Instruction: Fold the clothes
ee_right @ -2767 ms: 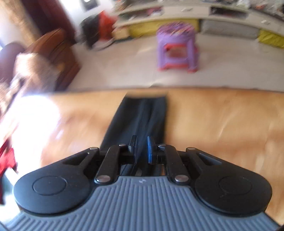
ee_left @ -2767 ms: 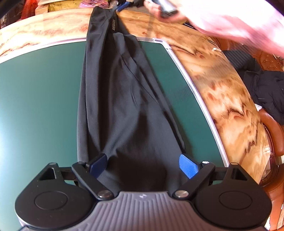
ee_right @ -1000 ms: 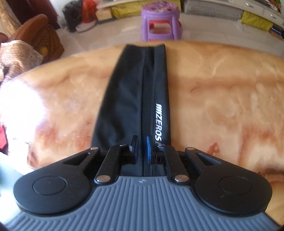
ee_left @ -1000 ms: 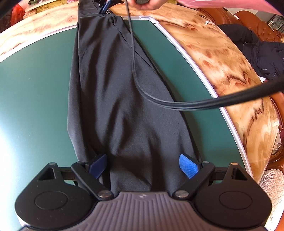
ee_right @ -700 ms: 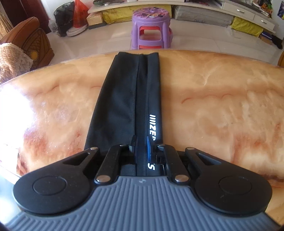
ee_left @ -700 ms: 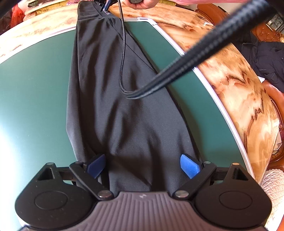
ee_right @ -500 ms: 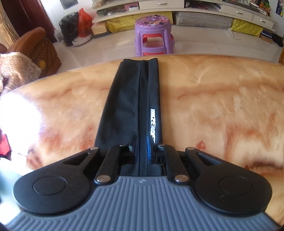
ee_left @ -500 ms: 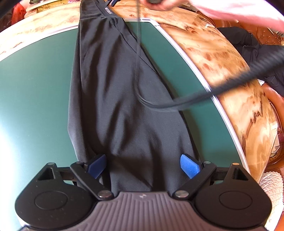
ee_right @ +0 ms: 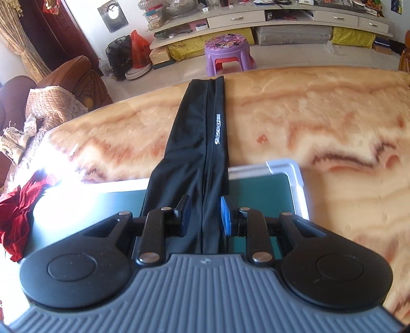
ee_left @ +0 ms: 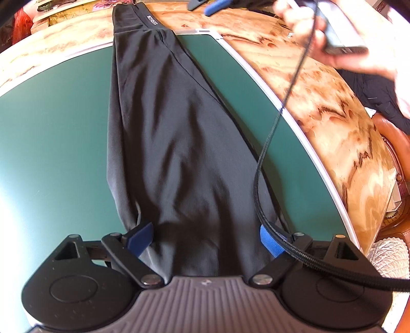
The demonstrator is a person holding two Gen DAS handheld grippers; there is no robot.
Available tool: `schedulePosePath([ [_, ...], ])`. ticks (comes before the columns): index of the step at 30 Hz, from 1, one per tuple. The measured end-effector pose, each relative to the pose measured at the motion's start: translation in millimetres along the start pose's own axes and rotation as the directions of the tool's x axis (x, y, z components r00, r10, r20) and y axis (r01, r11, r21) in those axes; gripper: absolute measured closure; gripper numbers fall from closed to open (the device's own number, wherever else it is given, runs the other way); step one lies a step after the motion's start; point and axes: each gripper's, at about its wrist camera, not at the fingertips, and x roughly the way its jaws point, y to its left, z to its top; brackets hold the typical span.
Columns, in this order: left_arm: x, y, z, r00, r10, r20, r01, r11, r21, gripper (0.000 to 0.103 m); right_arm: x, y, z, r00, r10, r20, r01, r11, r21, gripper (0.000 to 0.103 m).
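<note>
Black trousers (ee_left: 174,143) lie lengthwise on a green mat (ee_left: 51,128), their leg ends reaching onto the marble table (ee_right: 320,115). My left gripper (ee_left: 205,238) hovers open over the wide near end, one blue pad on each side of the cloth. My right gripper (ee_right: 203,217) is above the narrow leg part (ee_right: 197,133), which carries white lettering. Its jaws are opening, and the cloth lies below the gap without either pad pressing on it. In the left wrist view the right gripper (ee_left: 205,6) shows at the top edge, held by a person's hand (ee_left: 320,33).
A black cable (ee_left: 271,133) hangs from the hand across the mat's right side to my left gripper. A red cloth (ee_right: 18,212) lies at the mat's left. Dark clothing (ee_left: 379,92) sits on a chair beyond the table. A purple stool (ee_right: 228,51) and armchair (ee_right: 74,76) stand farther off.
The right gripper's jaws have parted and let go of the trouser legs; it rose and drew back over the mat's corner. The hand and cable swung right. The left gripper stayed put.
</note>
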Motion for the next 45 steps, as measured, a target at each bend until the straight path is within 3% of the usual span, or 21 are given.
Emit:
schedulePosePath([
  [15, -6.4, 6.6, -13.6, 0.999, 0.023, -0.030, -0.023, 1.000, 0.005, 0.009, -10.3, -15.7, -40.0, 0.999, -0.028, -0.028, 0.030, 0.998, 0.054, 0.073],
  [45, -3.3, 4.2, -36.3, 0.998, 0.022, -0.055, -0.023, 1.000, -0.012, 0.009, 10.3, -14.3, -43.5, 0.998, -0.035, -0.050, 0.038, 0.998, 0.057, 0.073],
])
